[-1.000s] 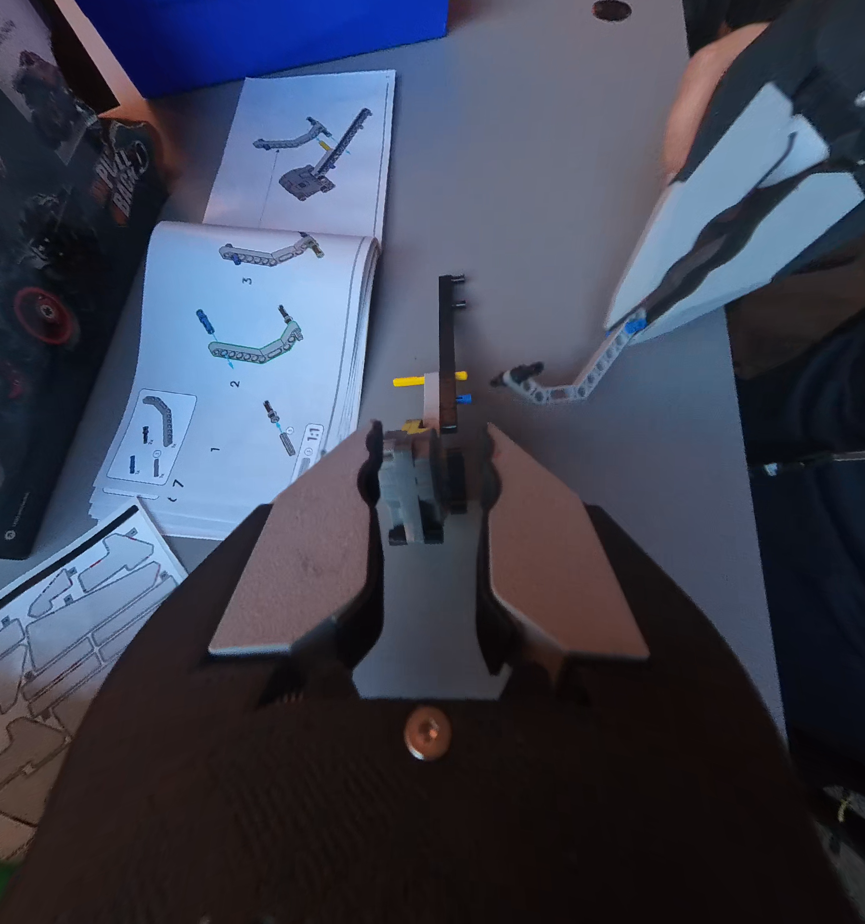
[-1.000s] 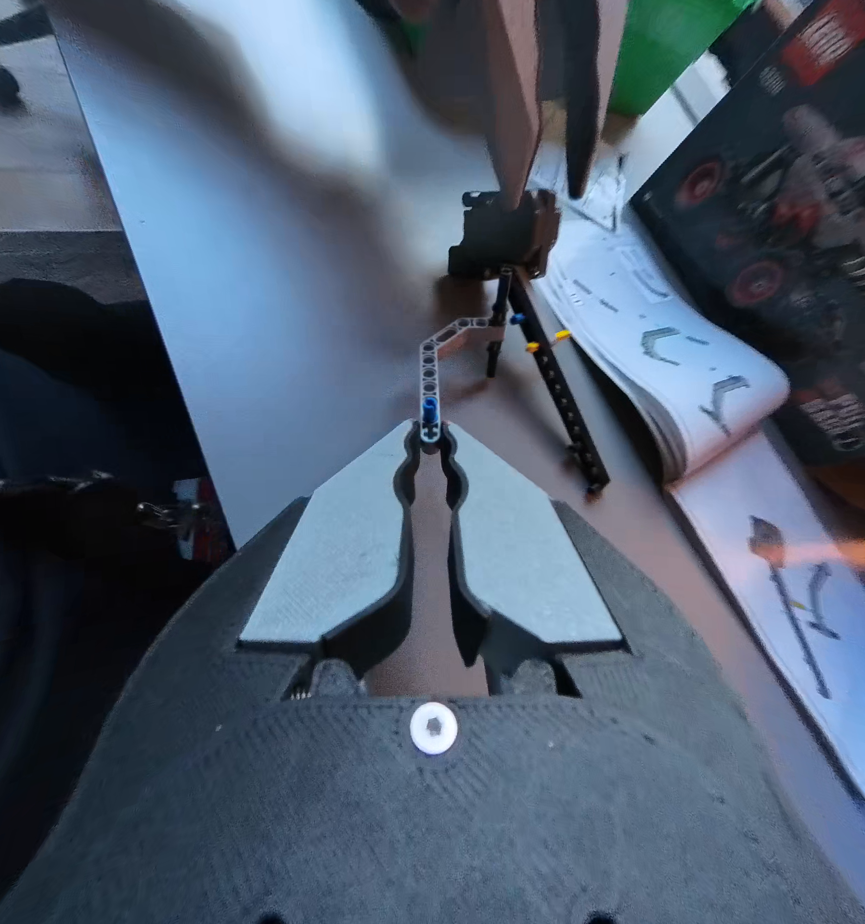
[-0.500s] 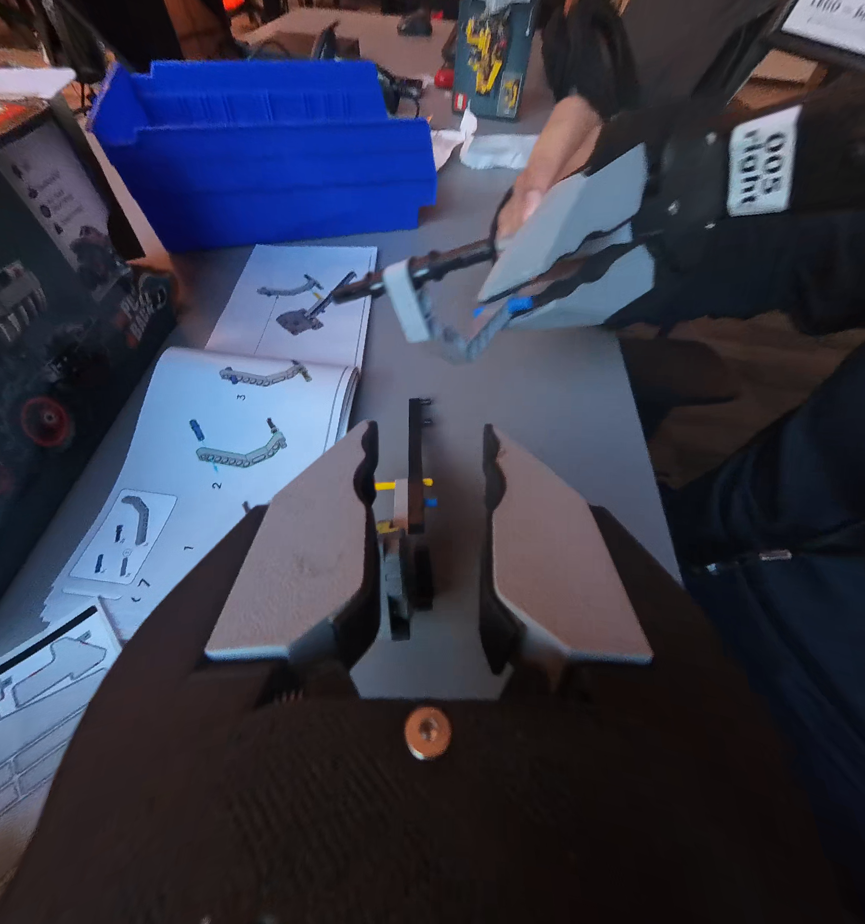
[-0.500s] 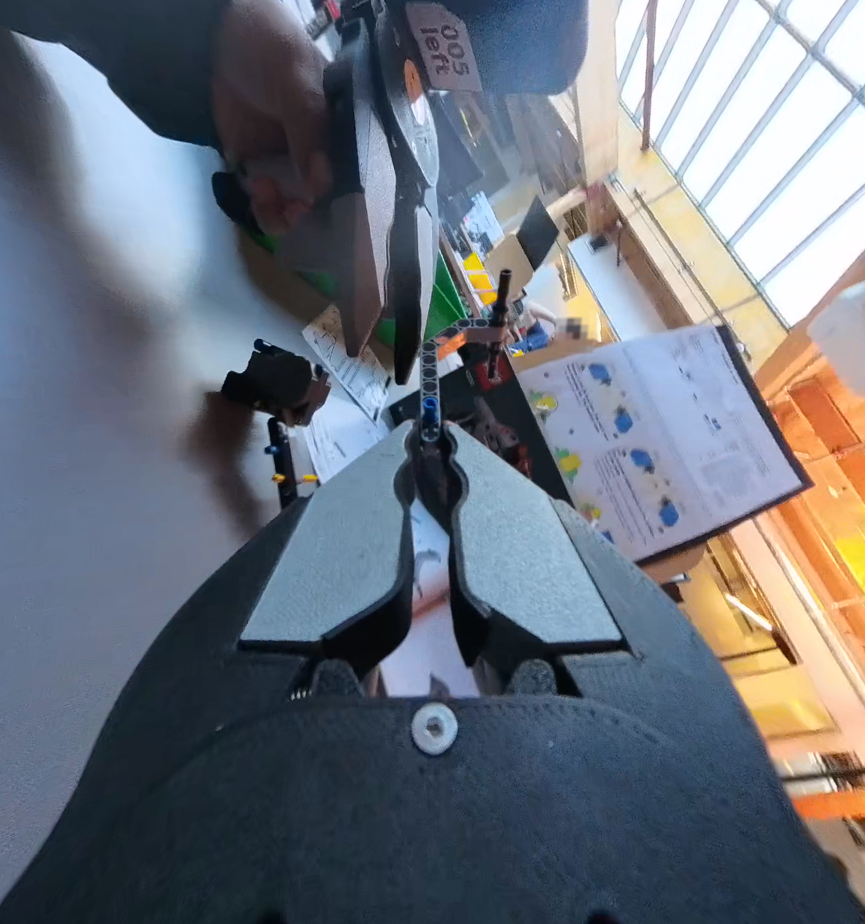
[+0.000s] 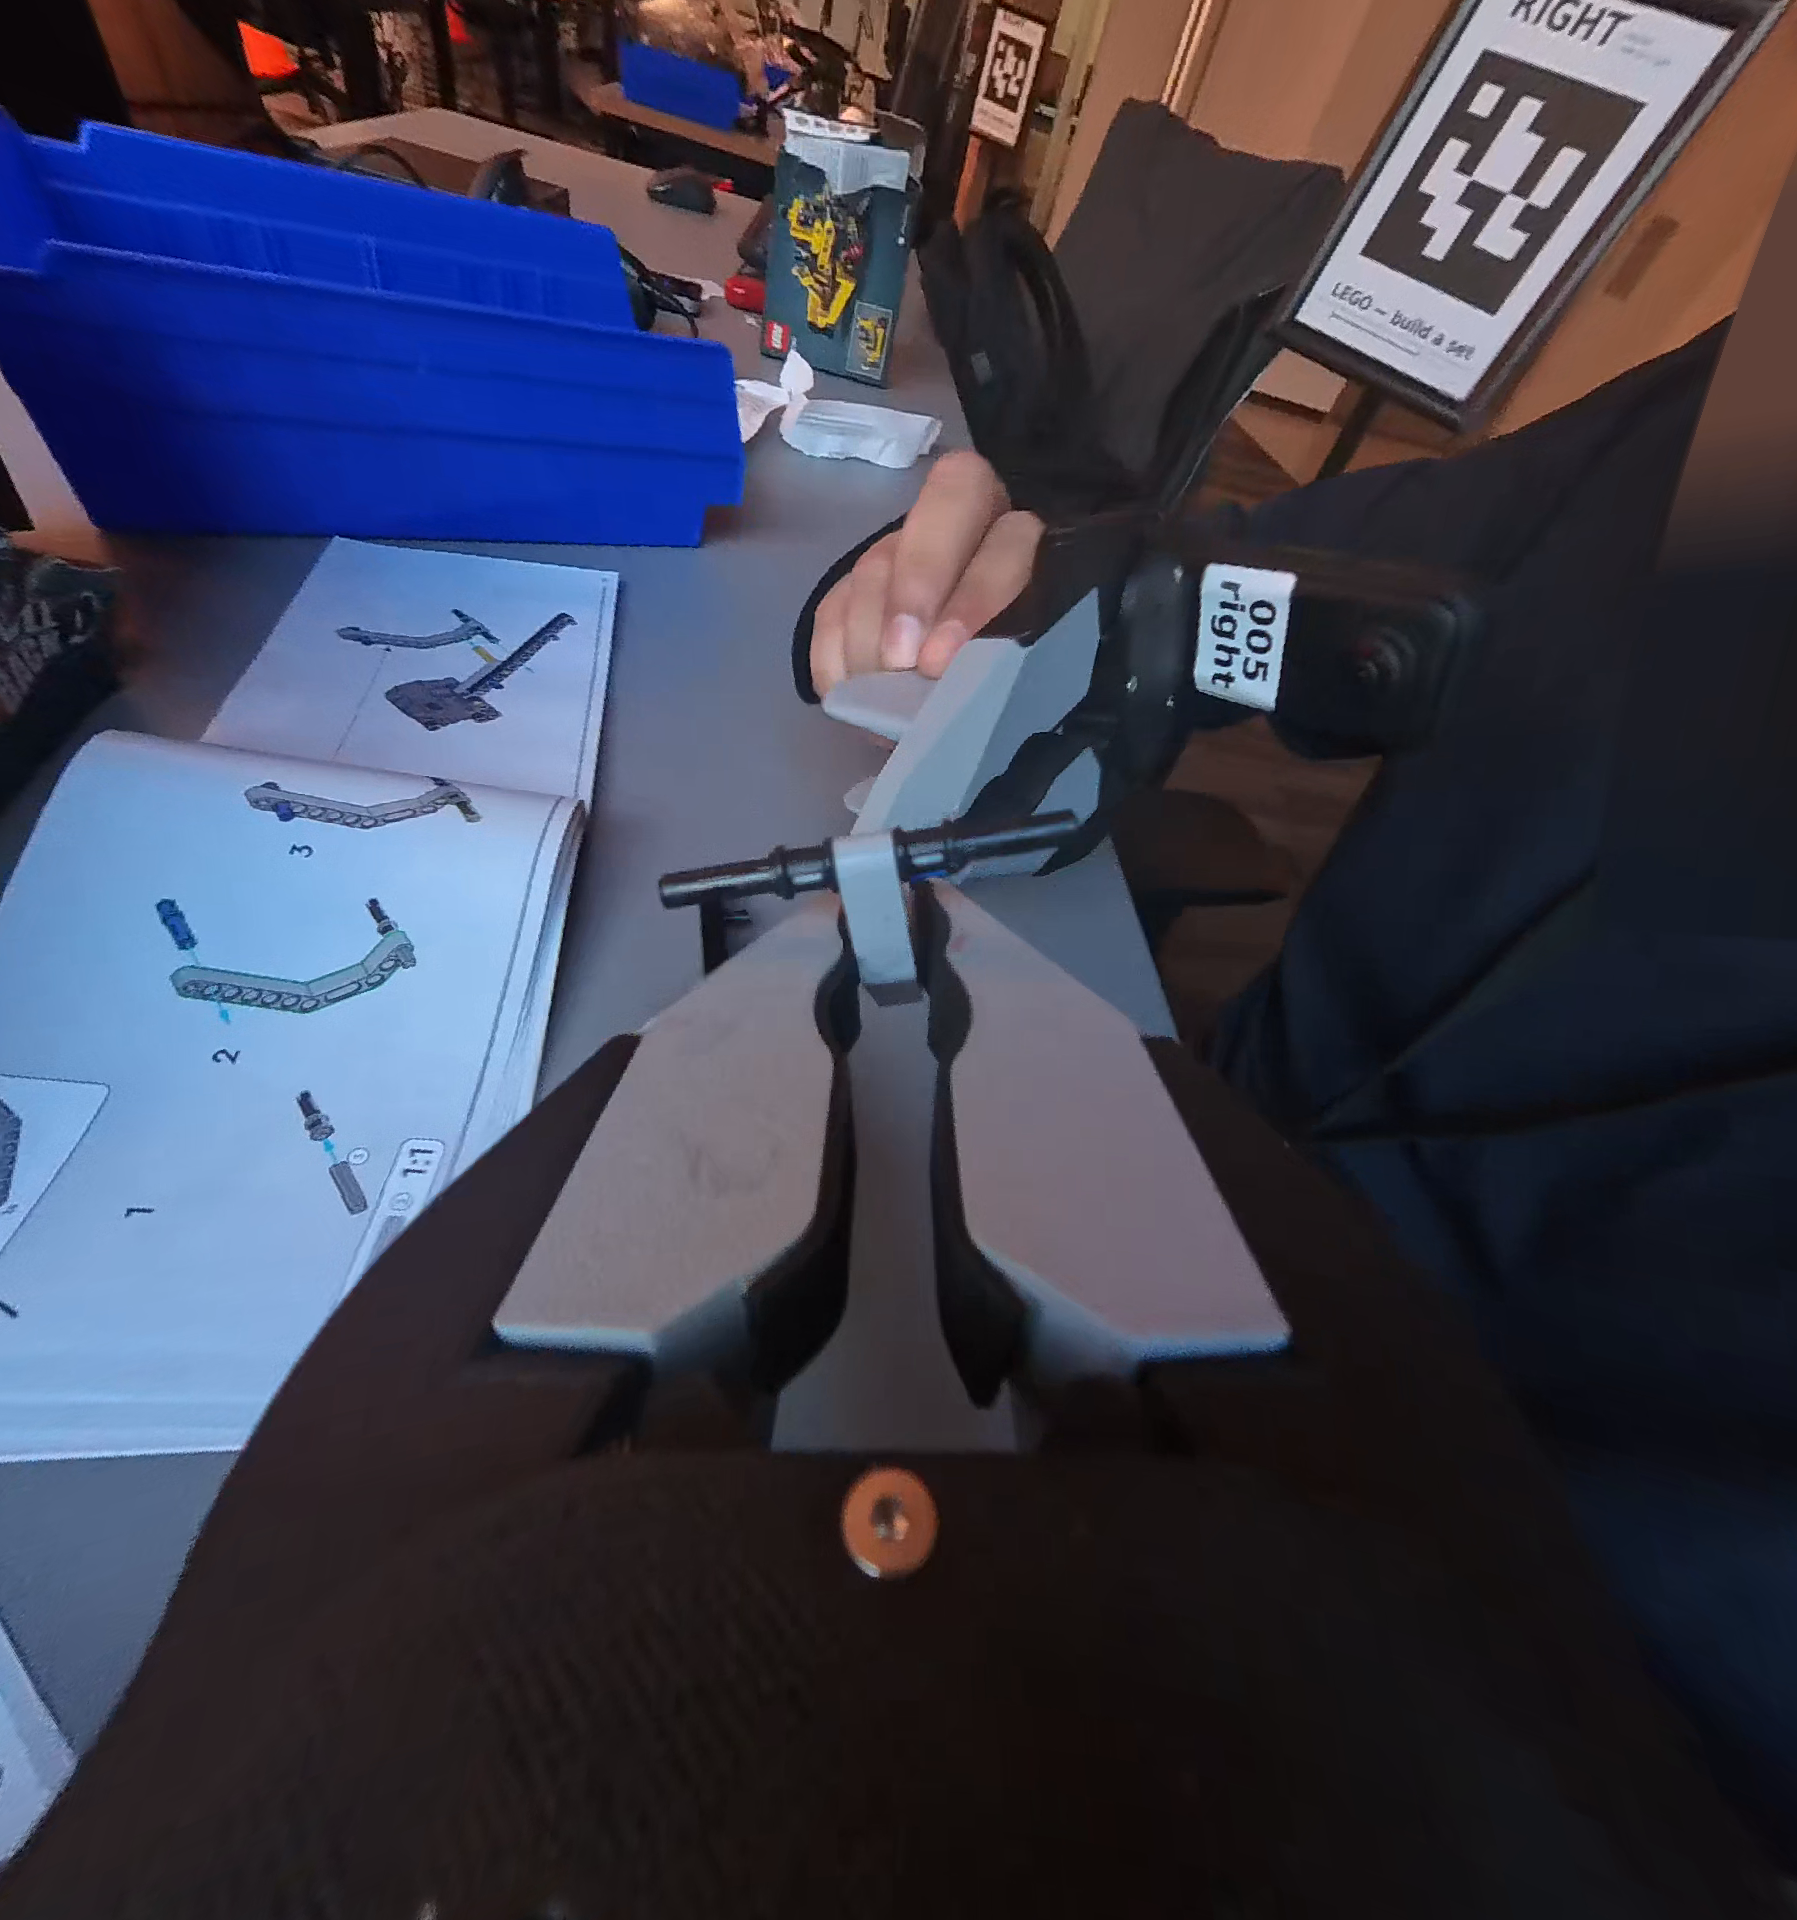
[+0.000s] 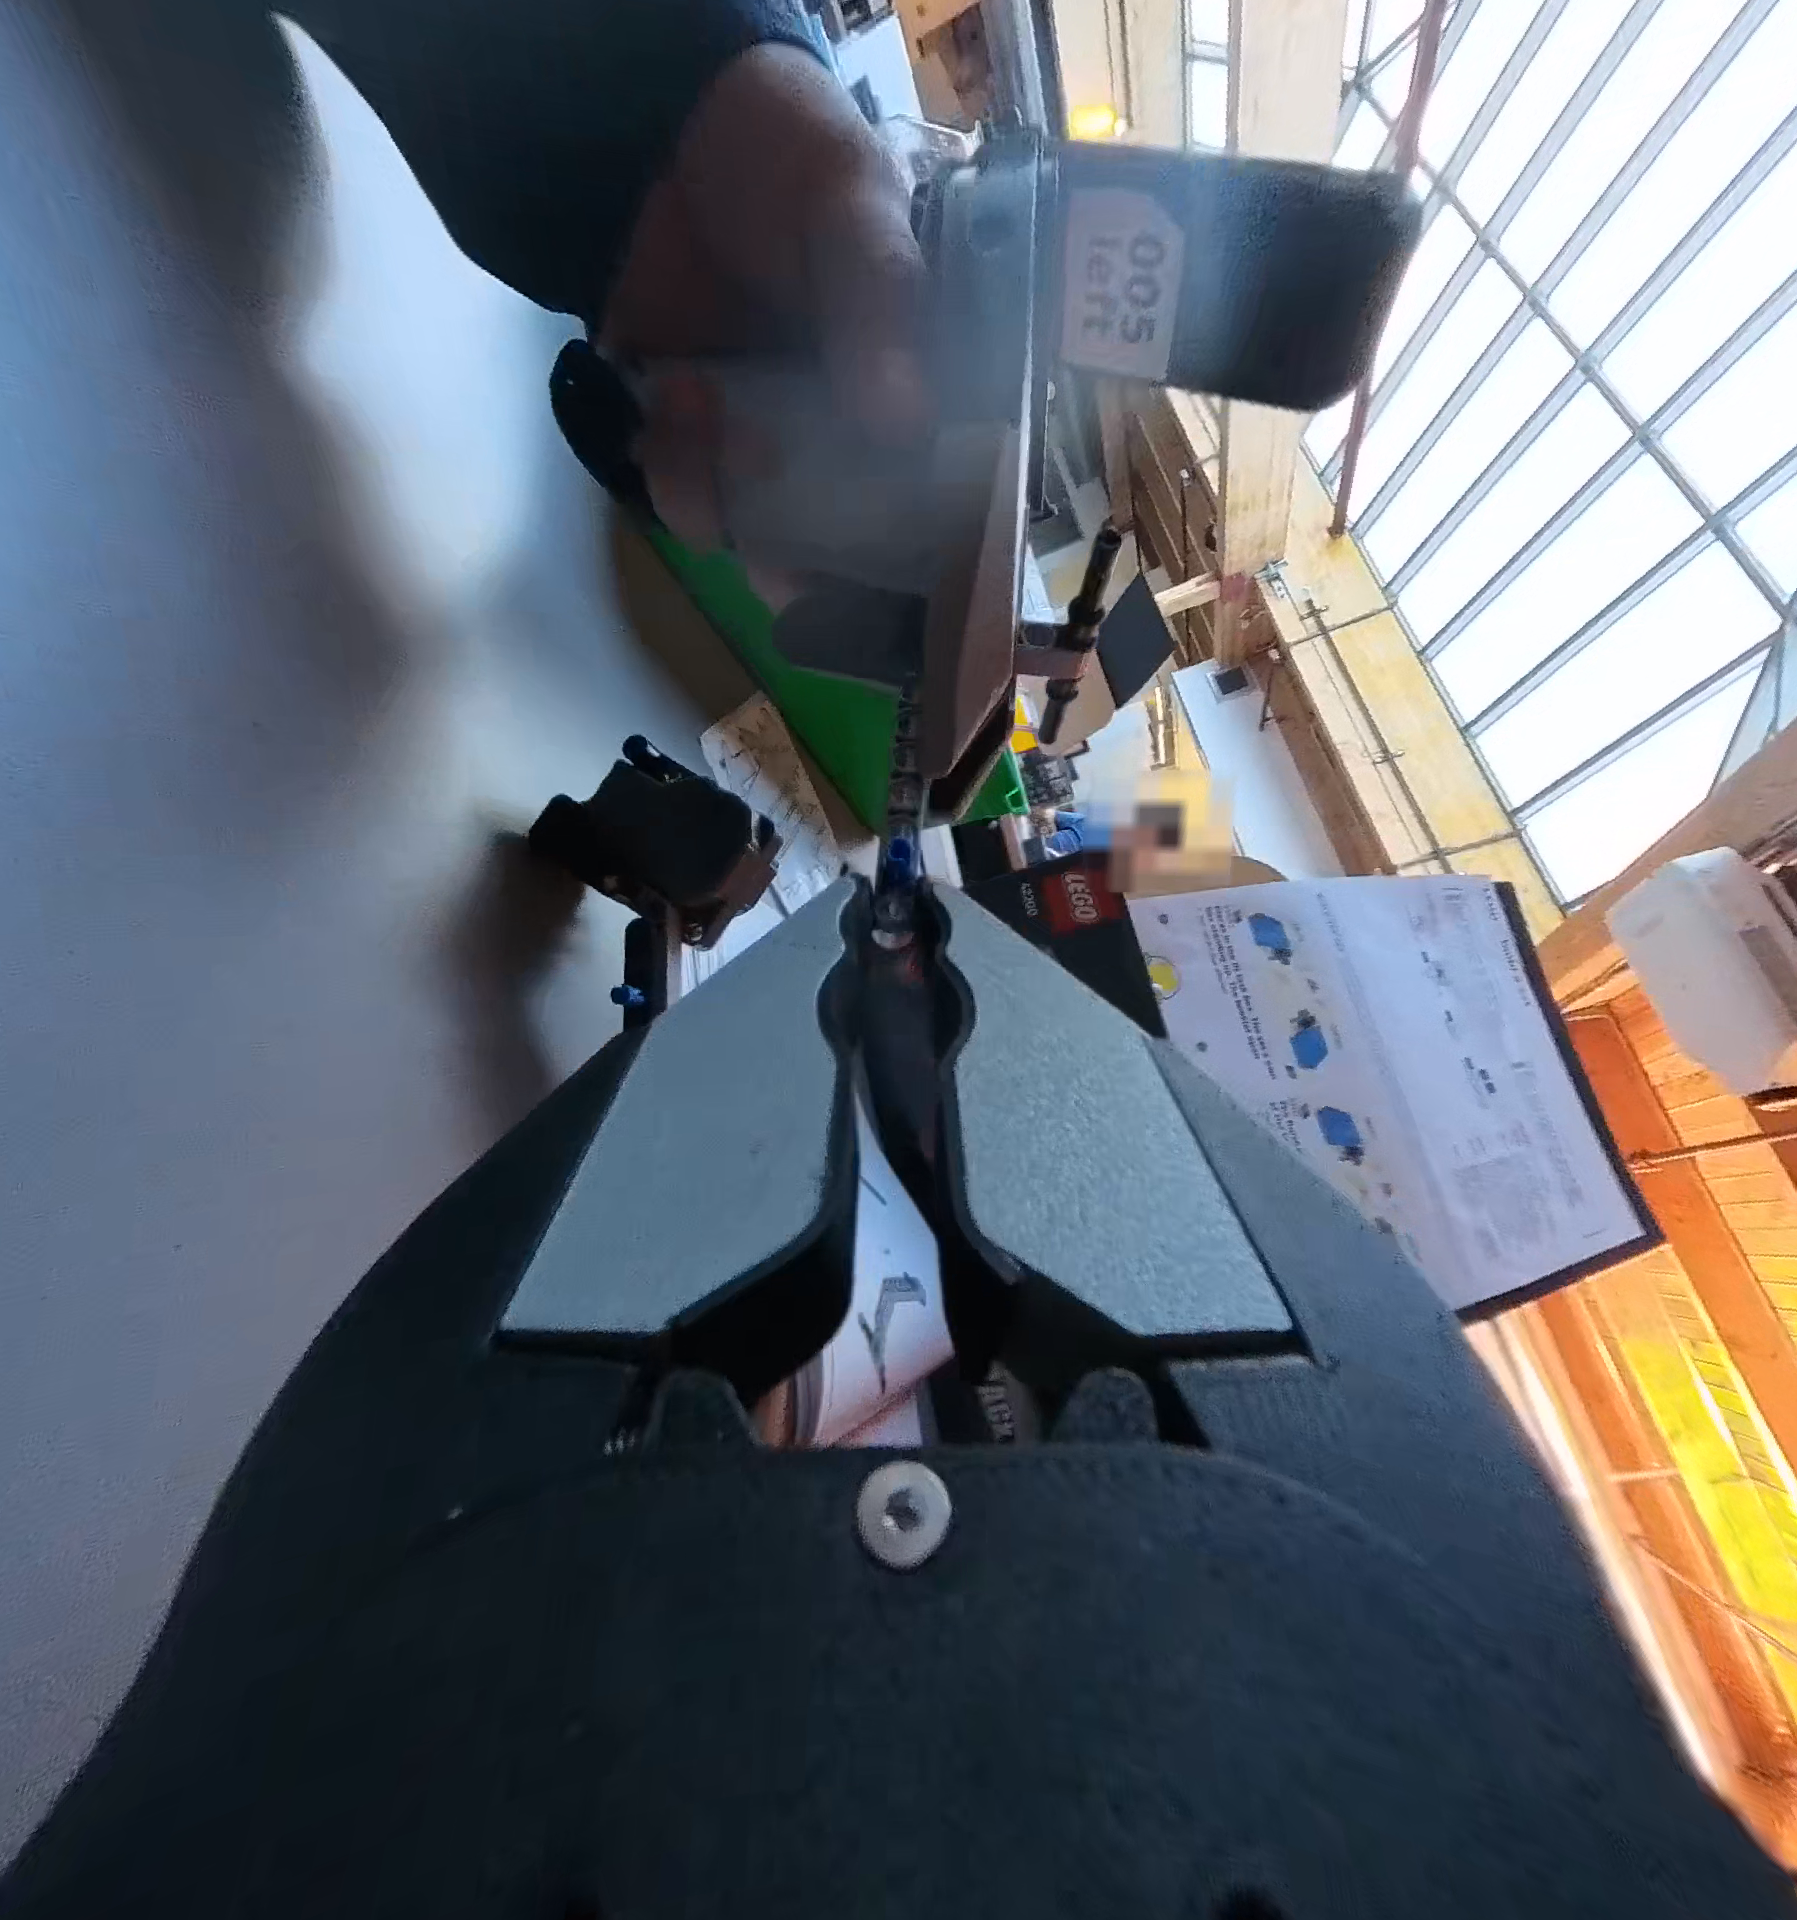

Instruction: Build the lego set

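Observation:
A light grey bent beam (image 5: 878, 935) with a black axle (image 5: 759, 876) through its end is held in the air between both grippers. My left gripper (image 5: 881, 914) is shut on the axle end of the beam. My right gripper (image 6: 894, 904) is shut on the other end, by a blue pin (image 6: 896, 854); it also shows in the left wrist view (image 5: 951, 847). The axle (image 6: 1081, 613) sticks out past the left gripper's fingers (image 6: 967, 623). A dark grey and black assembly (image 6: 655, 842) with a long black beam lies on the table (image 5: 728, 665), below the grippers.
An open instruction booklet (image 5: 281, 935) lies left of the grippers. A blue bin (image 5: 354, 343) stands behind it, and a set box (image 5: 842, 260) farther back. A green bin (image 6: 821, 707) and a clipboard with a sheet (image 6: 1372, 1081) show in the right wrist view. Left and right tips are no more than a few centimetres apart.
My left gripper left the dark assembly on the table, rose and closed on the beam's axle end. My right gripper lifted the grey beam off the table and brought it to the left gripper.

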A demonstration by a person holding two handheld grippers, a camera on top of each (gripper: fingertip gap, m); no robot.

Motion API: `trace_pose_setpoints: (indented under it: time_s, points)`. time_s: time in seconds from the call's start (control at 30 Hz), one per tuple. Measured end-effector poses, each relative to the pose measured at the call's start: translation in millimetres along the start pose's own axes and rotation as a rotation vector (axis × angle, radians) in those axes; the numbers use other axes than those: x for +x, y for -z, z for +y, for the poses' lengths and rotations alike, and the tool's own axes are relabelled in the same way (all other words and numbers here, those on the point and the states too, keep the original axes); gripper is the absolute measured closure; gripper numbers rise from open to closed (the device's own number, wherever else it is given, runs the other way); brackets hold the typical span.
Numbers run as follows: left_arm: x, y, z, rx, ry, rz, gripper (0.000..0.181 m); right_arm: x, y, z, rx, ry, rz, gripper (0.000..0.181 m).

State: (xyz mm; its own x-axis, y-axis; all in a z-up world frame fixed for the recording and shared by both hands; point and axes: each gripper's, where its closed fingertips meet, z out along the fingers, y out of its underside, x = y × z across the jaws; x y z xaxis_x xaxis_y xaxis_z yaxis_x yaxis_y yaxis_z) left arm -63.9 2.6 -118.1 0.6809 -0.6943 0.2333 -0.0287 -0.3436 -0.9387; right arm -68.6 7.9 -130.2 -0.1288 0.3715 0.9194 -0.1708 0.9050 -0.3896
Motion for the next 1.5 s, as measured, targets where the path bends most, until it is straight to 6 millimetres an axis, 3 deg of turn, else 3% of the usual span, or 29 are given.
trace_pose_setpoints:
  time_s: [0.2, 0.4, 0.53, 0.73, 0.83, 0.93, 1.03, 1.13, 1.17, 1.2, 1.33, 1.5]
  points:
    - [-12, 0, -6, 0.048, -0.012, -0.071, 0.175, 3, 0, 11, 0.044, -0.224, -0.089, 0.173]
    - [-22, 8, -15, 0.134, 0.075, -0.067, 0.176, 21, 11, 26, 0.08, -0.421, -0.129, 0.158]
    - [-18, 10, -22, 0.187, 0.139, -0.014, 0.176, 13, 11, 22, 0.117, -0.511, -0.222, 0.161]
    - [-15, 7, -25, 0.217, 0.216, 0.023, 0.175, 14, -1, 9, 0.091, -0.398, -0.131, 0.156]
    - [-12, 4, -27, 0.224, 0.276, 0.073, 0.175, 16, -3, 9, 0.057, -0.303, -0.065, 0.175]
    - [-18, 5, -26, 0.235, 0.323, 0.061, 0.175, 24, 0, 7, 0.075, -0.324, -0.033, 0.176]
    - [-31, 6, -20, 0.217, 0.354, -0.001, 0.171, 19, -3, 11, 0.045, -0.373, -0.085, 0.176]
    - [-48, 10, -12, 0.16, 0.326, -0.129, 0.147, 20, -4, 19, 0.016, -0.465, -0.105, 0.176]
    - [-55, 12, -8, 0.13, 0.326, -0.184, 0.127, 21, -4, 23, 0.008, -0.507, -0.108, 0.176]
    - [-56, 14, -6, 0.1, 0.297, -0.2, 0.119, 25, -4, 29, -0.005, -0.553, -0.106, 0.176]
    - [-67, 26, -5, 0.005, 0.041, -0.411, 0.123, 29, -3, 59, -0.091, -0.786, -0.168, 0.176]
    - [-84, 29, 6, -0.265, -0.5, -0.764, 0.133, 24, 1, 77, -0.126, -1.133, -0.322, 0.176]
